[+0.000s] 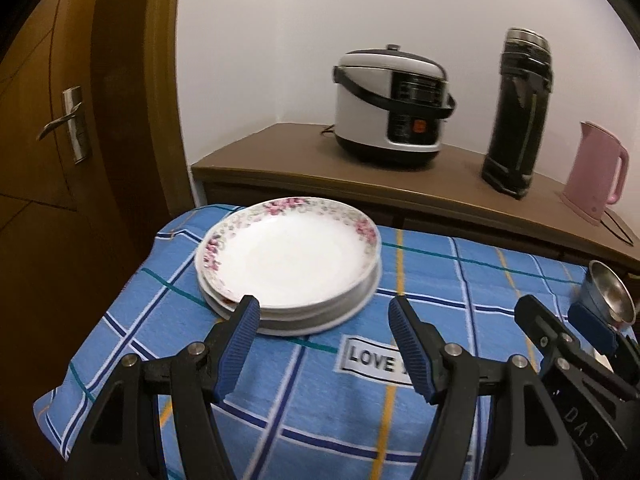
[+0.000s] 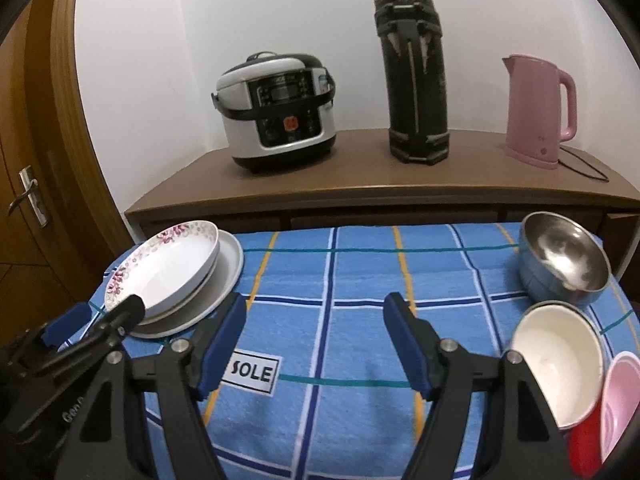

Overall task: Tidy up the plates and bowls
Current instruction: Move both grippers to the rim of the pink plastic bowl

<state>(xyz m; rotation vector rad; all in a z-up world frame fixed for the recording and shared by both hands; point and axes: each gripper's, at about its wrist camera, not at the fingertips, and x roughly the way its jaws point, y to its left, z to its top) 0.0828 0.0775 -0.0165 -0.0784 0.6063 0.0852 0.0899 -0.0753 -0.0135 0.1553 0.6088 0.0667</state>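
Rice cooker (image 2: pixel 276 120), flask (image 2: pixel 414 76), kettle (image 2: pixel 538 110) behind (on sideboard (image 2: pixel 360 188)).

On the worktop (image 2: pixel 320 280) the stack of plates (image 2: pixel 176 276) lies at the left, and three bowls (image 2: pixel 560 256) stand at the right. Behind, on the cabinet (image 2: pixel 360 192), stand from left to right a cooker (image 2: pixel 276 112), a flask (image 2: pixel 412 72) and a kettle (image 2: pixel 536 112)

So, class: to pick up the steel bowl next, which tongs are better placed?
Probably right. The steel bowl sits just beyond the open right tongs, near the white bowl; the left tongs face the plate stack.
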